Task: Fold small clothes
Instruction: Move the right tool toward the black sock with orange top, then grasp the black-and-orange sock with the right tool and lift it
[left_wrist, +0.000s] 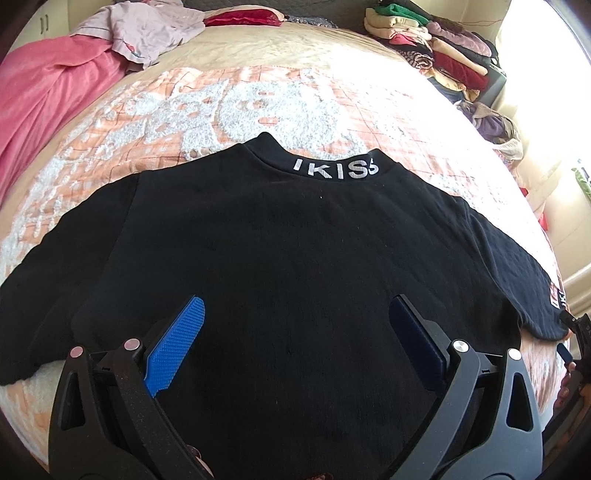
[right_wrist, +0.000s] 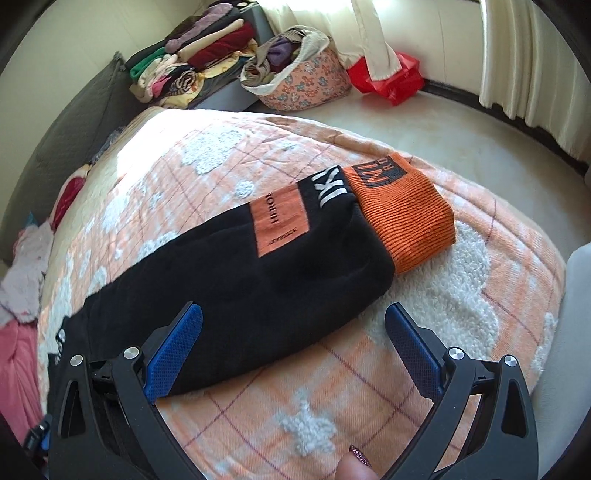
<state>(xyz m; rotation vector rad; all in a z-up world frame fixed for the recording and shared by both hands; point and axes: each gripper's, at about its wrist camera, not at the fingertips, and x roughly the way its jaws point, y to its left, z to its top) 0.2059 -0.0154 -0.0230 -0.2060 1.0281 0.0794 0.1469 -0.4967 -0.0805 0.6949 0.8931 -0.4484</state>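
Observation:
A small black sweatshirt (left_wrist: 295, 258) lies flat on the bed, back up, its collar lettered in white at the far side and both sleeves spread out. My left gripper (left_wrist: 295, 314) hovers open over the lower body of the garment, with nothing between its blue pads. In the right wrist view the right sleeve (right_wrist: 240, 280) stretches away, ending in an orange ribbed cuff (right_wrist: 402, 218) with an orange patch near it. My right gripper (right_wrist: 293, 325) is open above the sleeve's near edge; its left finger is over black cloth, its right finger over the blanket.
The bed carries an orange and white fuzzy blanket (left_wrist: 240, 107). A pink cover (left_wrist: 44, 96) and a pale garment lie at the far left. Stacked folded clothes (right_wrist: 192, 62) and a floral basket (right_wrist: 306, 81) stand beside the bed, a red bag (right_wrist: 388, 77) on the floor.

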